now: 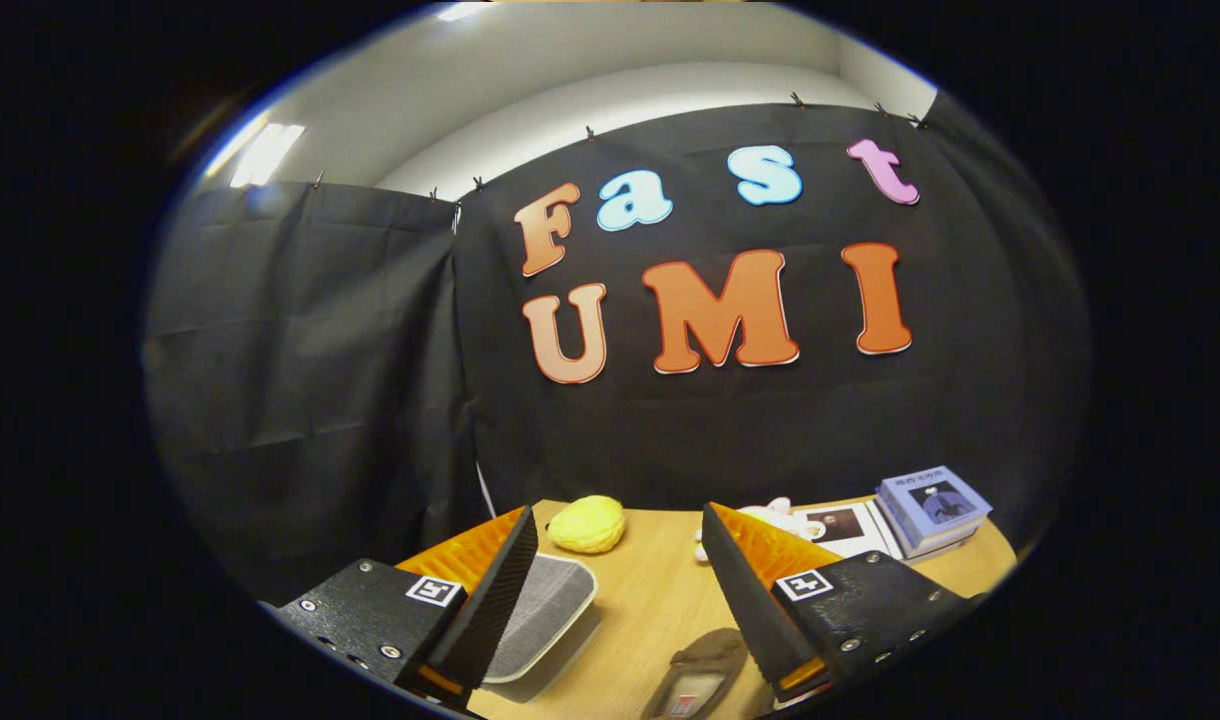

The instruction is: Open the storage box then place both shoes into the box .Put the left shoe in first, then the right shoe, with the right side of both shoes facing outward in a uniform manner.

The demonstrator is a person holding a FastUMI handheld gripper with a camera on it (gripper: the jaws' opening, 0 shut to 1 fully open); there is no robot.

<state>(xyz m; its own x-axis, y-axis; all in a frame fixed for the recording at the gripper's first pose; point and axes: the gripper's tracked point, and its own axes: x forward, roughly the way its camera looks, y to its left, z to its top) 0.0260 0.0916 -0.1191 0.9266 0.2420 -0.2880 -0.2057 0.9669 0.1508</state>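
Lowering toward the table [660, 600] was judged the sound approach, since the claw [620, 590] was held released, fingers apart, gripping nothing. A brown shoe [700, 672] lay near the table's front edge between the fingers; a white ribbed lid [545, 612], perhaps the box's, sat beside the left finger. A soft yellow lump [587, 524] rested at the far edge.

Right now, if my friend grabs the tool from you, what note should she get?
Tool: open, holding nothing, raised above the wooden table.
Shoe: one brown shoe lies on the table between the fingers, close to the right one.
Grey-topped white container, possibly the storage box: beside the left finger; I cannot tell if it is open.
Also beyond the fingers: yellow plush, stack of books.
Done: no shoe placed that I can see.
Left: open the box, left shoe in, then right.
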